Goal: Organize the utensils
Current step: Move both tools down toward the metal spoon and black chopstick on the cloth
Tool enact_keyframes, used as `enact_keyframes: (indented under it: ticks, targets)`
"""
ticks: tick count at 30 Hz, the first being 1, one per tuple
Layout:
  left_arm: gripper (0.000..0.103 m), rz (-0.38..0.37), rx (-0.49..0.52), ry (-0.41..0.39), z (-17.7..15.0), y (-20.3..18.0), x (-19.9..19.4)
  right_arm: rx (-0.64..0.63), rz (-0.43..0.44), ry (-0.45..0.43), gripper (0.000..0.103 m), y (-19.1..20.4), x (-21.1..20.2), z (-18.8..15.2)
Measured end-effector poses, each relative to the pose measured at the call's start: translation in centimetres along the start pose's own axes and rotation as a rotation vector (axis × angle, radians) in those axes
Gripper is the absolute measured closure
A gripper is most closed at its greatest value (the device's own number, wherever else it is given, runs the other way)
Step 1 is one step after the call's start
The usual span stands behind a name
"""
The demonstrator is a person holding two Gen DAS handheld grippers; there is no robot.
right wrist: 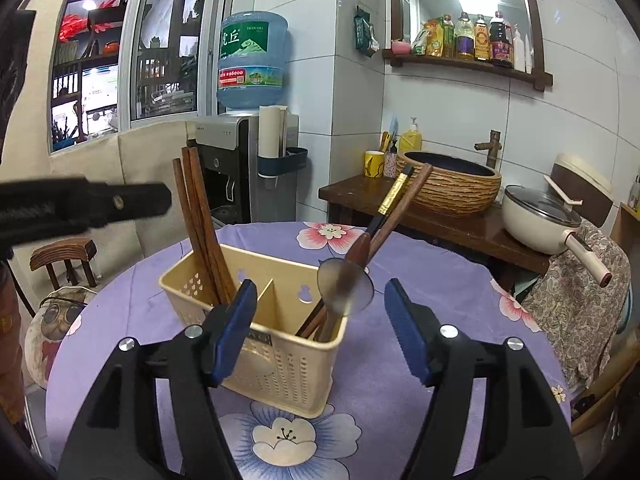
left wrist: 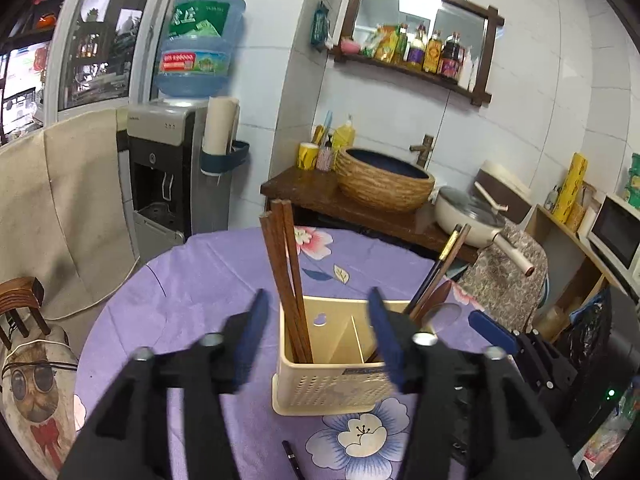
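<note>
Two blue-padded grippers, left gripper (left wrist: 318,334) and right gripper (right wrist: 322,332), hang spread apart and empty over the cream perforated plastic utensil caddy (right wrist: 276,364), mid-table on the purple floral tablecloth (right wrist: 420,280). I'd check the brown wooden chopsticks (right wrist: 200,224) and wooden-handled ladle (right wrist: 348,280) sit upright. The blue water jug (right wrist: 252,64) reads "TIGER HILL".

Black plastic tongs (right wrist: 320,320), blue ridged pads (right wrist: 406,330), silver screws

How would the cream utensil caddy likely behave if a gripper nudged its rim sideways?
The utensil caddy looks like thin perforated plastic, probably light, so it may slide on the purple tablecloth. The tall chopsticks and leaning spoon raise its load, so tipping seems possible.
</note>
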State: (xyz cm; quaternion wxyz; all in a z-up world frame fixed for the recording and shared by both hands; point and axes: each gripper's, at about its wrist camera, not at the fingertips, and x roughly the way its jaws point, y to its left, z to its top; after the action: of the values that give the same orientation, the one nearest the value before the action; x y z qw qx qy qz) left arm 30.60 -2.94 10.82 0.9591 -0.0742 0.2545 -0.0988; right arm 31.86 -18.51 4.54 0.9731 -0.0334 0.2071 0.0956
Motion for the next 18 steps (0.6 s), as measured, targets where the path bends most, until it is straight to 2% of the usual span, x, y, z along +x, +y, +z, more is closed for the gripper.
enact_keyframes:
  ticks: [3,4,8,10,13,18]
  targets:
    - [0.018,0.022,-0.009,-0.035,-1.3,0.8,-2.0,-0.014,0.029,-0.006,0.032,0.3,-1.8,-1.3]
    - [0.014,0.029,-0.01,-0.031,-1.9,1.1,-2.3,-0.031,0.051,0.004,0.03,0.5,-2.2,-1.9]
    - [0.012,0.06,-0.012,0.05,-5.4,2.8,-2.9,-0.115,0.166,0.115,0.03,1.6,-2.5,-5.0]
    - [0.011,0.087,-0.031,0.084,-7.6,4.0,-3.1,-0.129,0.273,0.208,0.03,1.9,-2.1,-7.2]
    - [0.011,0.114,-0.056,0.143,-10.3,5.8,-3.2,-0.172,0.38,0.309,0.03,2.7,-1.7,-9.8]
    - [0.011,0.128,-0.098,0.197,-13.1,7.8,-3.6,-0.326,0.425,0.406,0.03,4.4,-0.9,-12.7]
